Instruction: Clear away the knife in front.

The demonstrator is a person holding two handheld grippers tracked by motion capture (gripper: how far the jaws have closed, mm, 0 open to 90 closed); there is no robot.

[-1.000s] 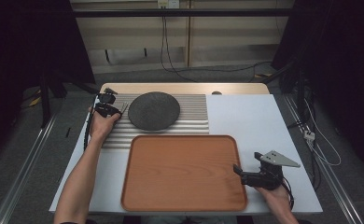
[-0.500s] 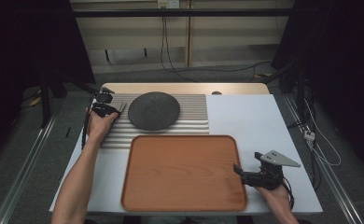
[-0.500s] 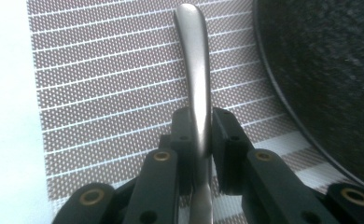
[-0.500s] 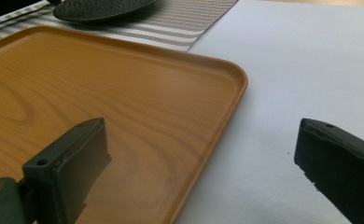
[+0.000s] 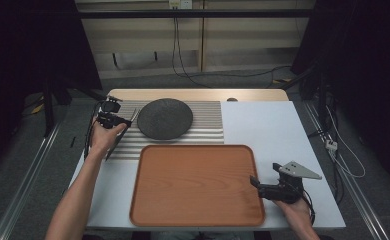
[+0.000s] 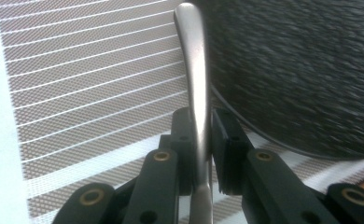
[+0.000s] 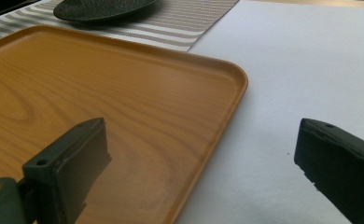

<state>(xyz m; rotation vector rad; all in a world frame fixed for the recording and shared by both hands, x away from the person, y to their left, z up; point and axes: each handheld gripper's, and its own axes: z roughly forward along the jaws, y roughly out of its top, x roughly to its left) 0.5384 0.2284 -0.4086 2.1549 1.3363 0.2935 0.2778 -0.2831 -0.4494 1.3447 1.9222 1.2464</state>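
Left claw [image 6: 199,154] tight around metal handle [image 6: 193,70]

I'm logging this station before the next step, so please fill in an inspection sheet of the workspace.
Surface: white table, striped placemat at the far left.
Job's things: metal utensil handle clamped upright beside the dark round plate; empty wooden tray in front.
Clutter: small round thing at the far edge, too small to tell.
Grippers: left gripper shut on the handle; right gripper open over the tray's right rim.
Cables: cables on the floor at right.
Surroundings: dark, cabinets behind.
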